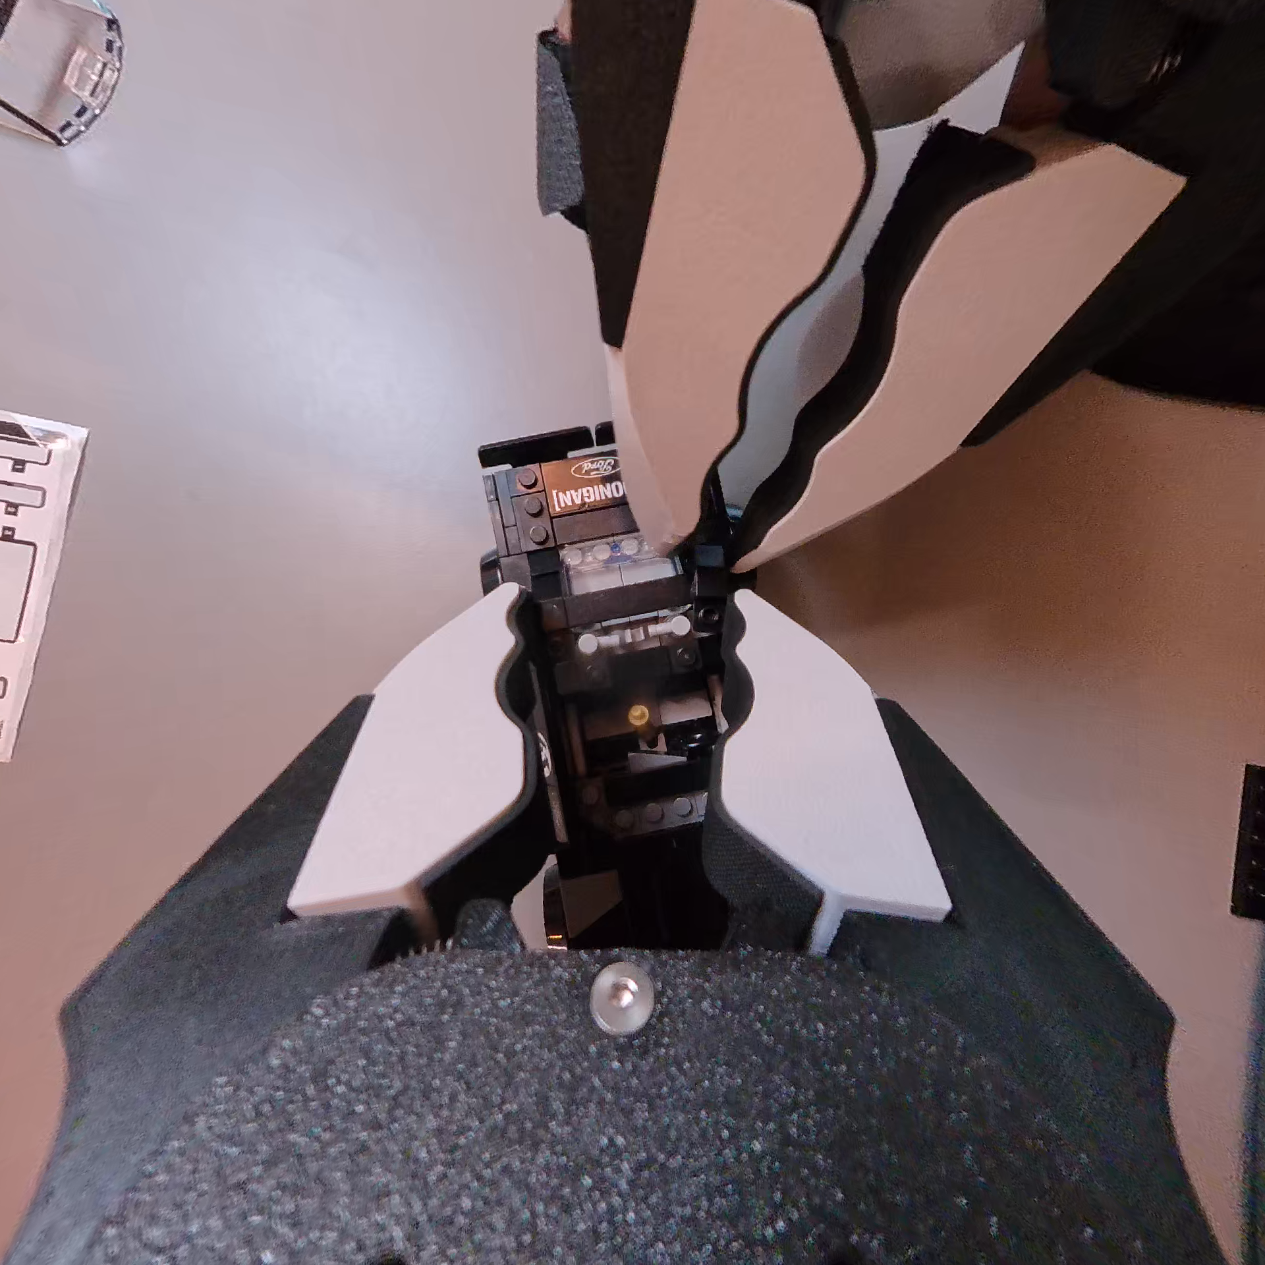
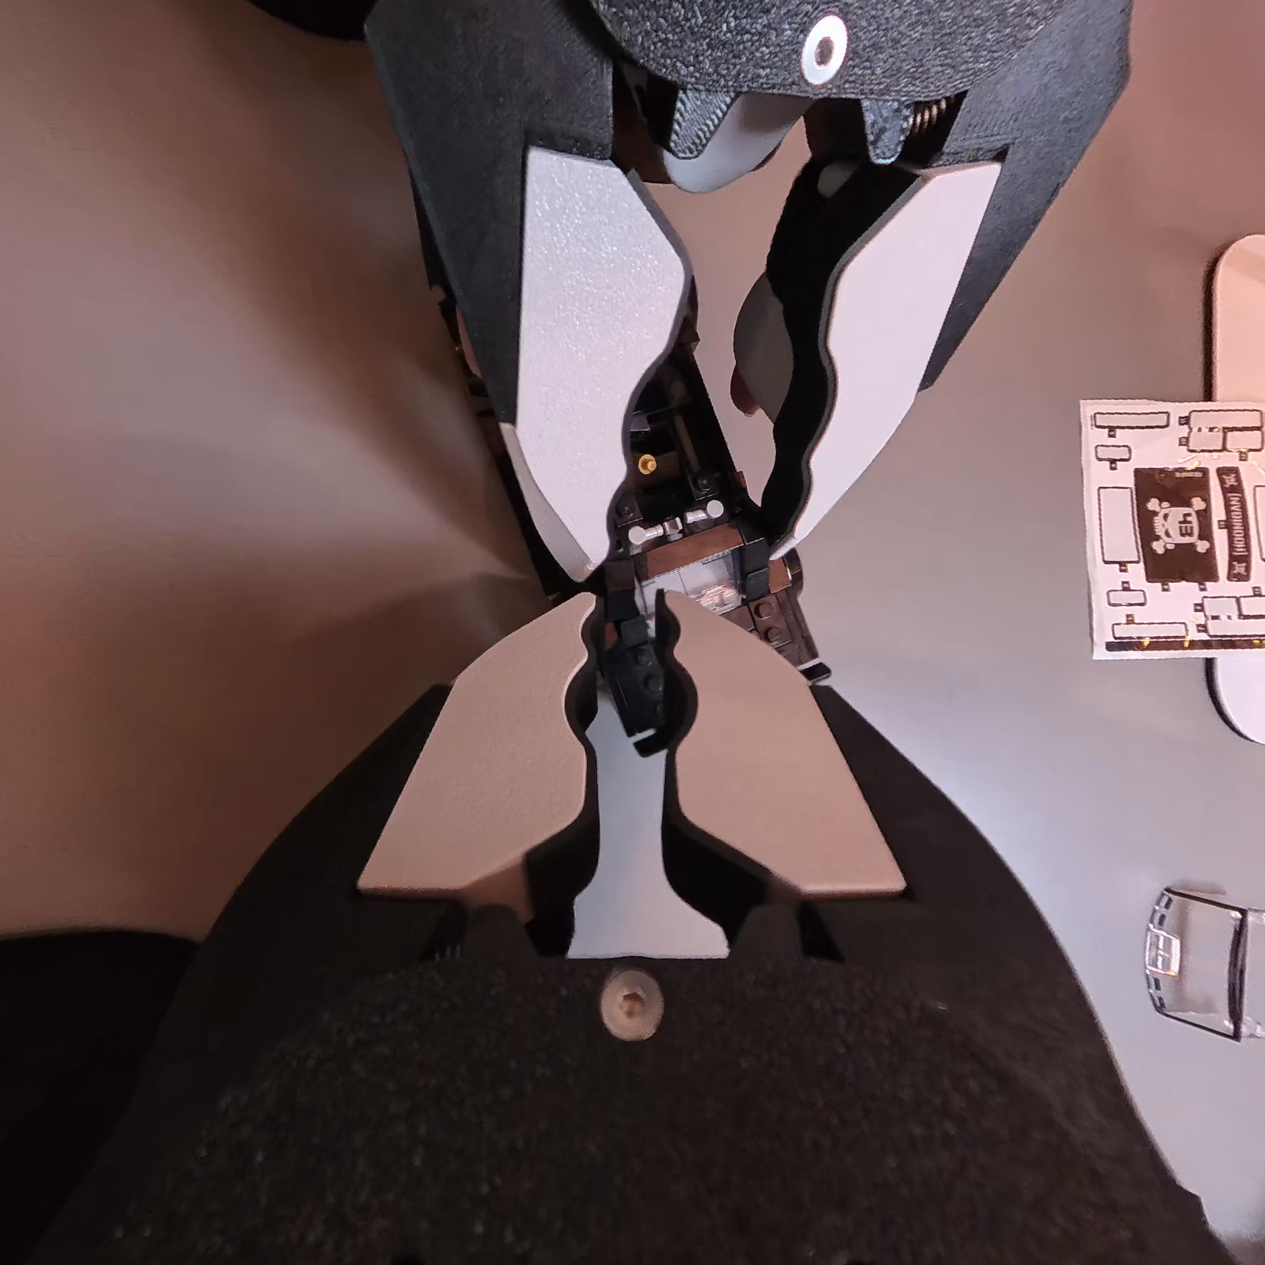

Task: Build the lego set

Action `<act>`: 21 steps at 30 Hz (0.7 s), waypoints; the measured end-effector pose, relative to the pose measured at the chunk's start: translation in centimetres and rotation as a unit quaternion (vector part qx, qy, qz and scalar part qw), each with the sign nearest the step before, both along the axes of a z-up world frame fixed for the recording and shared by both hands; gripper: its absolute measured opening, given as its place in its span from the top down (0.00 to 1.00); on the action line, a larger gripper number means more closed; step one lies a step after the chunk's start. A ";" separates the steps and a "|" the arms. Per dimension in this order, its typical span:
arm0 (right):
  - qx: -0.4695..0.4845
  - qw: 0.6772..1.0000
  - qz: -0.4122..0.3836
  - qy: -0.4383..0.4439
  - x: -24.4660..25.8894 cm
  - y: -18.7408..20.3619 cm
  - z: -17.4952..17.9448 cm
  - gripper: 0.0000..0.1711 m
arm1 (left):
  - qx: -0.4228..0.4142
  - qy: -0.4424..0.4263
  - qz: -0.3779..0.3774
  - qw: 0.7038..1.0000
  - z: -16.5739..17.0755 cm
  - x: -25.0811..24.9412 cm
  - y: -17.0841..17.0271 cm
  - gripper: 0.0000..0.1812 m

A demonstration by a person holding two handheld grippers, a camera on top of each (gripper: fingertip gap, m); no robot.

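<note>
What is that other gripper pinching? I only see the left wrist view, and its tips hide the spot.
Observer: A black piece sits between the right gripper's fingers, at the car's edge.
Operator: And the paper cut off at my left?
Observer: A sticker sheet, with dark stickers in its middle.
Operator: Anything under it?
Observer: Yes, a white rounded object lies partly beneath the sheet.

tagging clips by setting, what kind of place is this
Probably a hobby or work table indoors: a plain pale tabletop with a sticker sheet, a clear windscreen piece and a half-built black lego car.
</note>
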State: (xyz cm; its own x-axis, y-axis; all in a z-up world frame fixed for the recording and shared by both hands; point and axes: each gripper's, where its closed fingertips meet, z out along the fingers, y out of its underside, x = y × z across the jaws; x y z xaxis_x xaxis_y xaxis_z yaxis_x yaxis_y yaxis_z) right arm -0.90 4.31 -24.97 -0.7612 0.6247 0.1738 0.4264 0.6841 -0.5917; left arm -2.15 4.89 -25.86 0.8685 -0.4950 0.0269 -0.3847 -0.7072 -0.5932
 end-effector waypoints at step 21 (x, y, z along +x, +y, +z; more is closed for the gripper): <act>-0.061 0.998 -0.006 -0.003 1.4 -1.0 -0.4 0.88 | -0.022 -0.019 -0.035 0.999 0.1 1.9 -1.0 0.71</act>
